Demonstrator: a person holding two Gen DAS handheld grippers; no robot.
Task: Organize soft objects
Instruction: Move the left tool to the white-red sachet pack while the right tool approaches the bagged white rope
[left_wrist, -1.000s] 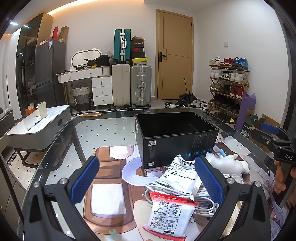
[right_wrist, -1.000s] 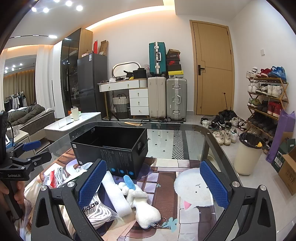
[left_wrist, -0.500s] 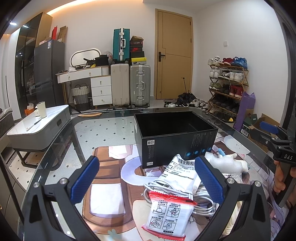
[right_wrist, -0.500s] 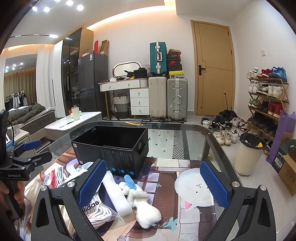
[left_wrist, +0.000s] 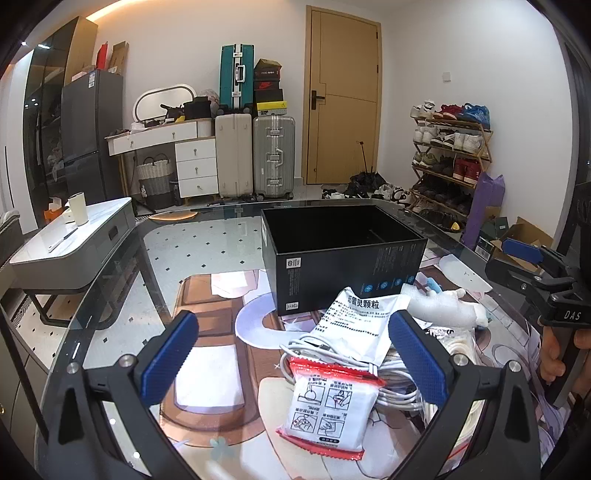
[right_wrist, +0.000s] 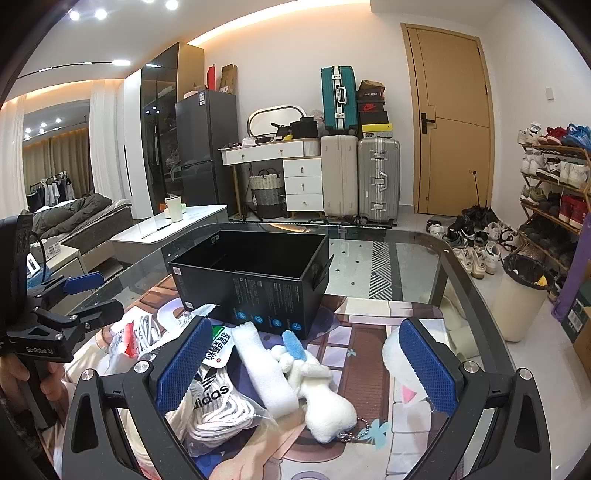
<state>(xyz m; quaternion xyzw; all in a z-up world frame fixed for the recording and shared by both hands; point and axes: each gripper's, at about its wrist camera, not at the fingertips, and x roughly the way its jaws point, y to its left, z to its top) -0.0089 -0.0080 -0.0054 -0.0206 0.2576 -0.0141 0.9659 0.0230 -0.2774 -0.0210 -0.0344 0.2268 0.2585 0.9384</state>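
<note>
An open black box (left_wrist: 341, 258) (right_wrist: 255, 273) stands on the glass table. In front of it lies a pile of soft things: a red-edged white packet (left_wrist: 328, 402), a white printed pouch (left_wrist: 358, 321), a coiled white cable (left_wrist: 391, 384), a white foam roll (right_wrist: 266, 369), a white plush toy with a blue ear (right_wrist: 314, 384) and a bagged Adidas item (right_wrist: 218, 402). My left gripper (left_wrist: 293, 363) is open above the packet. My right gripper (right_wrist: 303, 369) is open above the plush toy. Both are empty.
The glass table (right_wrist: 388, 258) lies over a patterned mat. Behind it are suitcases (left_wrist: 255, 155), a white desk, a door and a shoe rack (left_wrist: 450, 158). A bin (right_wrist: 524, 295) stands right of the table, a low white table (left_wrist: 74, 243) left.
Both views have shifted very slightly. Both grippers stay open and nothing on the table has moved.
</note>
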